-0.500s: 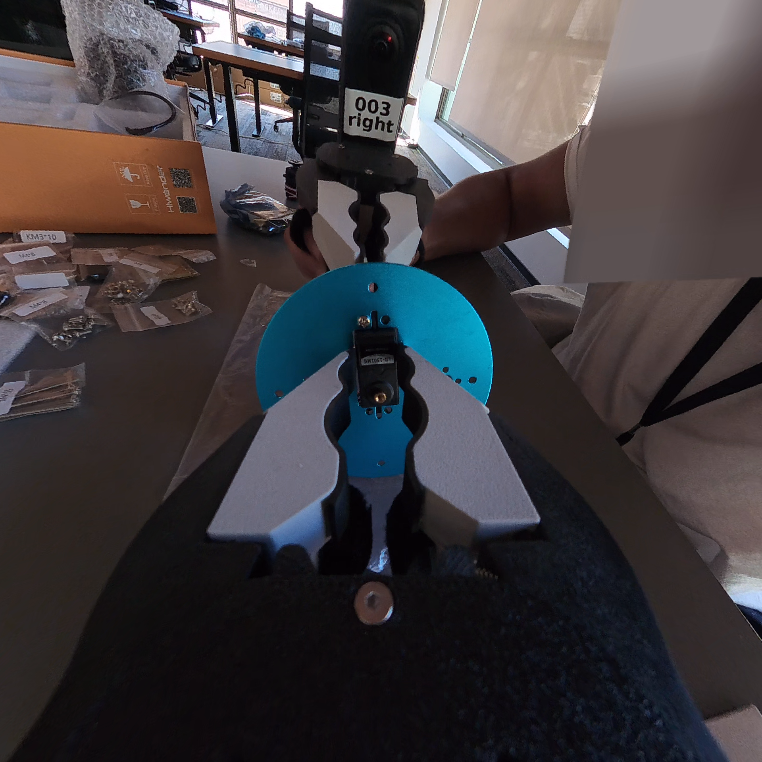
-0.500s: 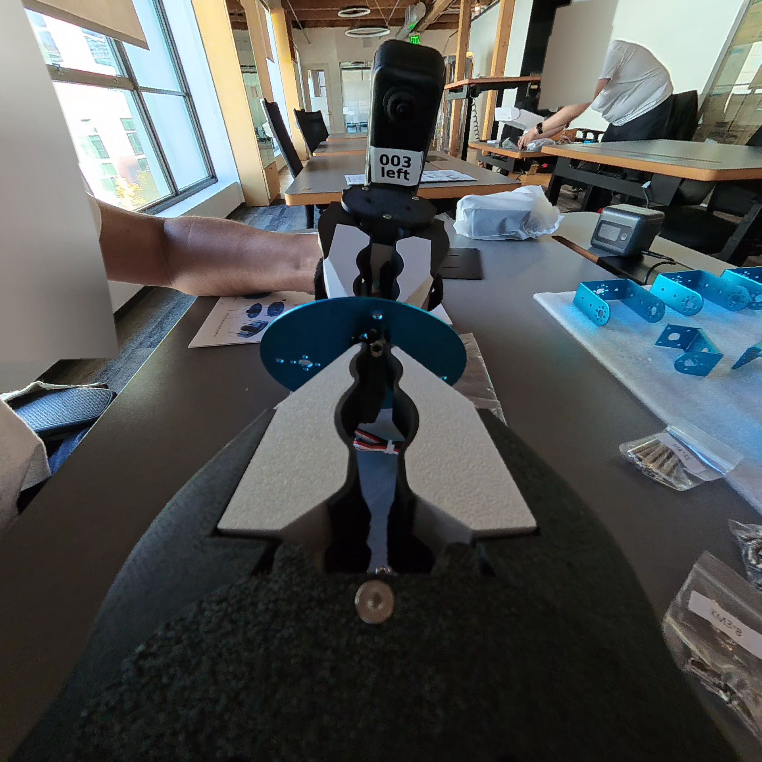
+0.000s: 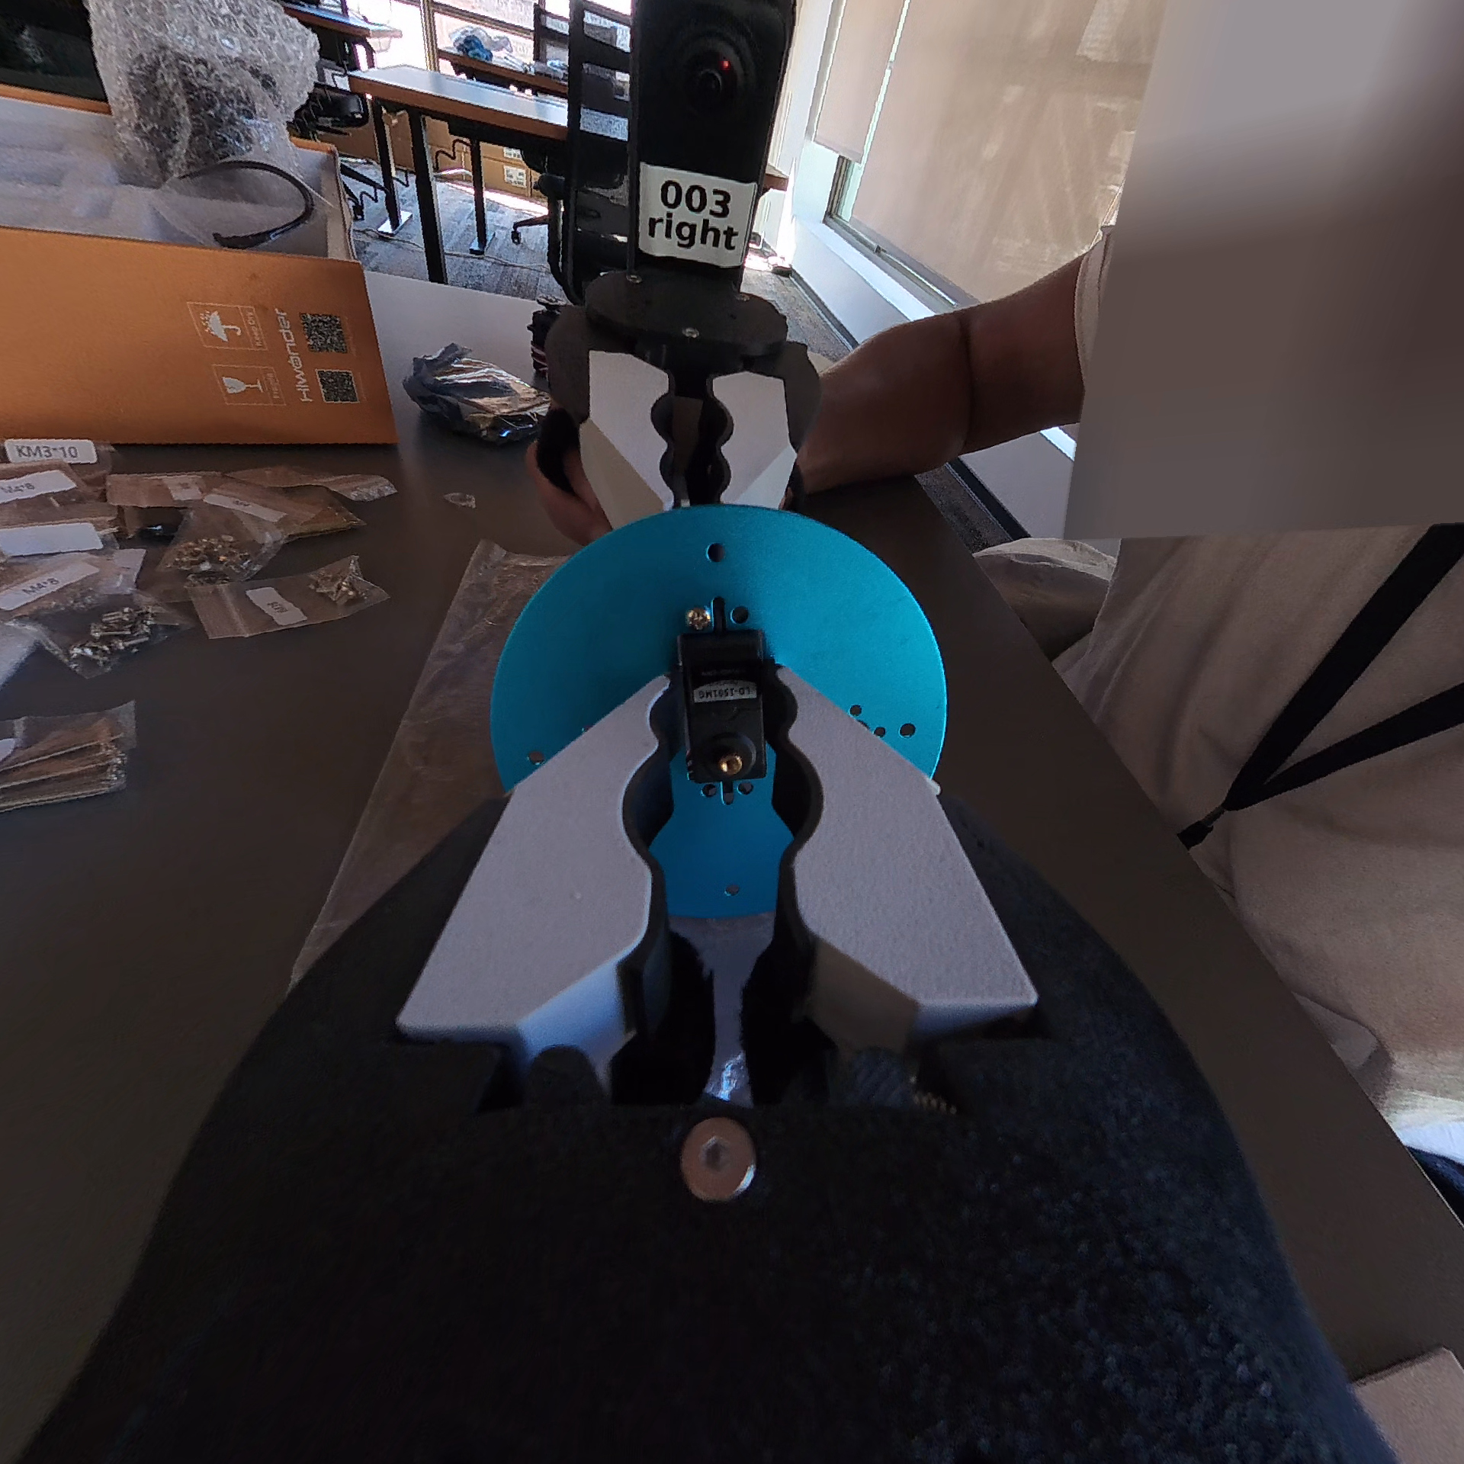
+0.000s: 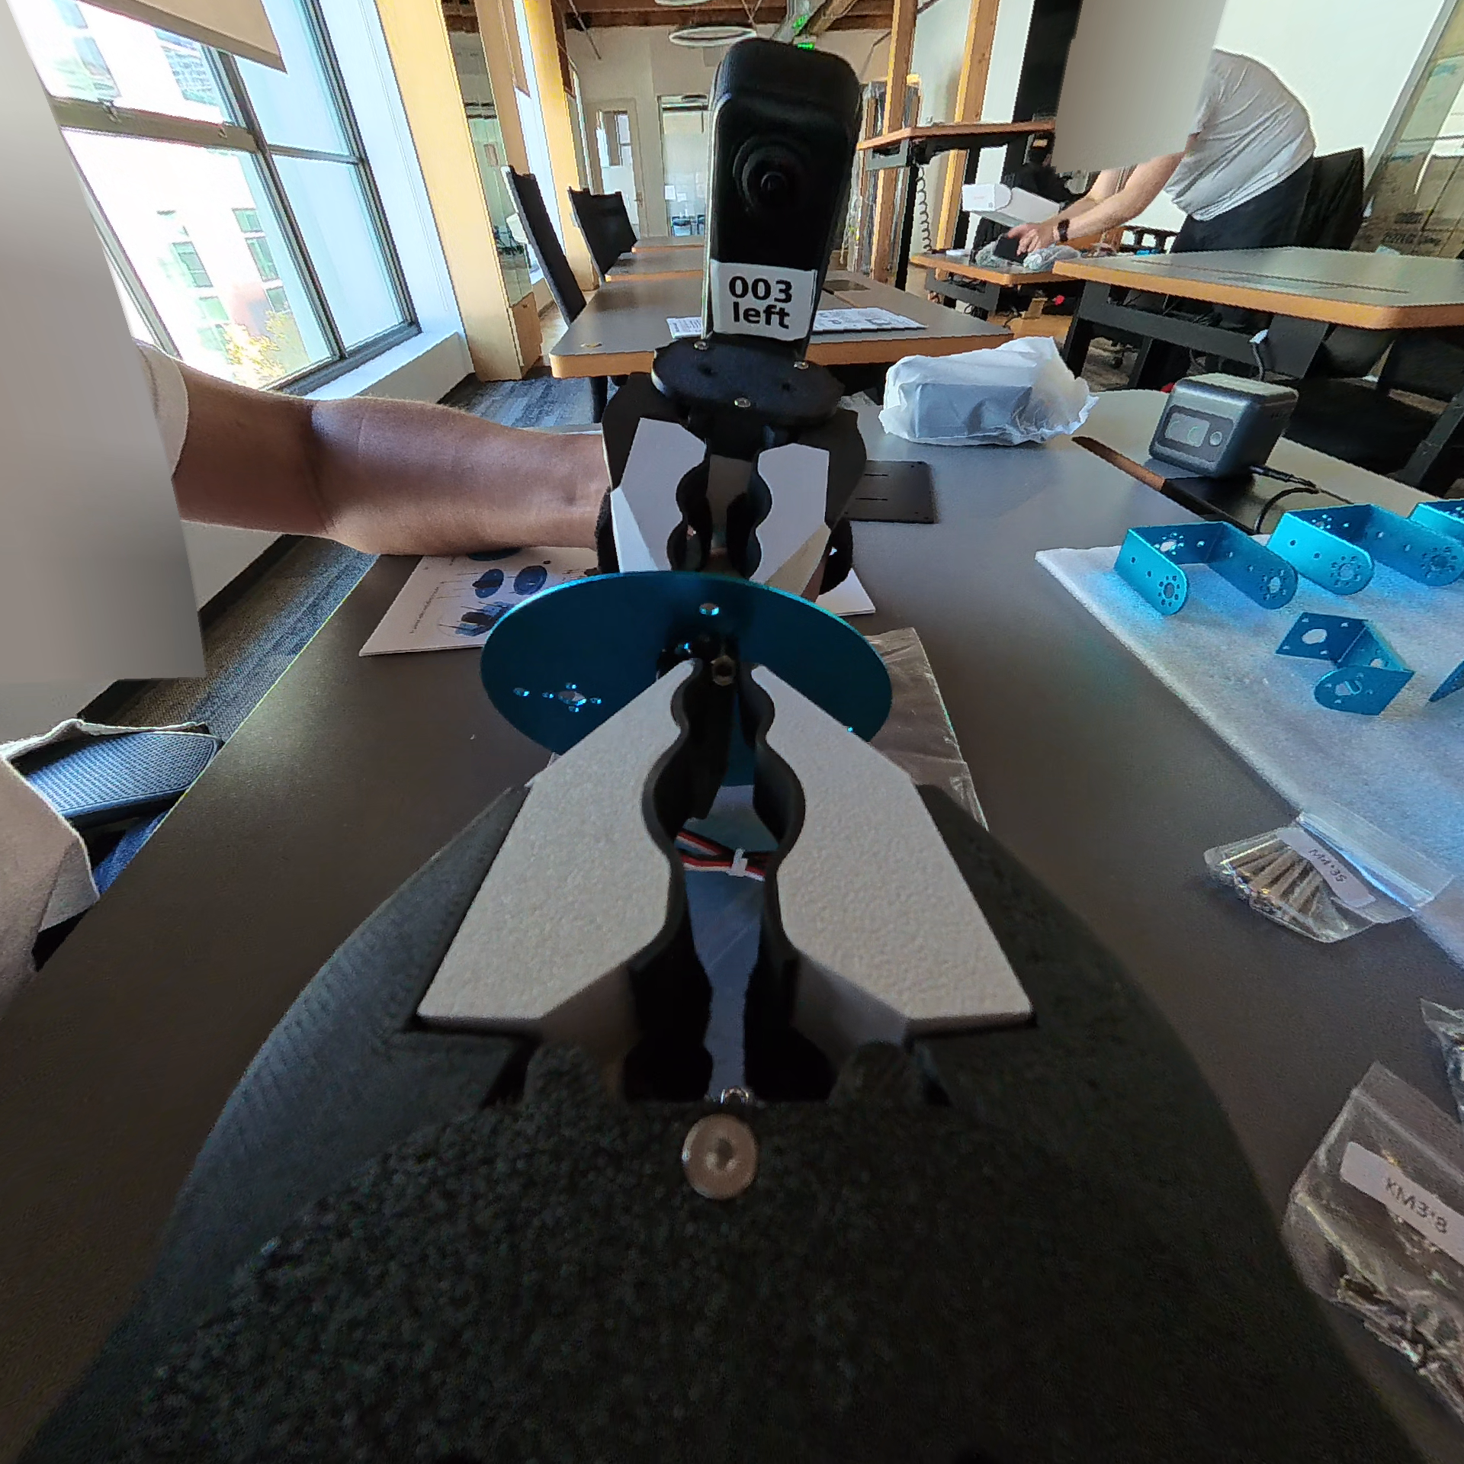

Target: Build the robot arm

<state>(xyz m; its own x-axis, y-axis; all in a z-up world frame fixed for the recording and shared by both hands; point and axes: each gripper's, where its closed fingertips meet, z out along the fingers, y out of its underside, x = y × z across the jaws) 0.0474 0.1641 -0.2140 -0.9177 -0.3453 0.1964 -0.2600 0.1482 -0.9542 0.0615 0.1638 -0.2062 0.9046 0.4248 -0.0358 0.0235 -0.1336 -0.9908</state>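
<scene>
my left gripper (image 3: 721, 713) is closed on a black servo (image 3: 722, 705) mounted through a blue disc (image 3: 602, 634); my right gripper (image 4: 722, 673) pinches the servo's back (wires trailing), steadying the disc upright above the worktop (image 3: 198, 832).

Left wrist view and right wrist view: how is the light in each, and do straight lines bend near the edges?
Left wrist view: backlit by the shaded window, so the dark grey table is dim, yet the round blue metal disc is bright and sharp. Right wrist view: brighter, the window is overexposed, and glare lies on the table. In both views, the table edges curve.
</scene>
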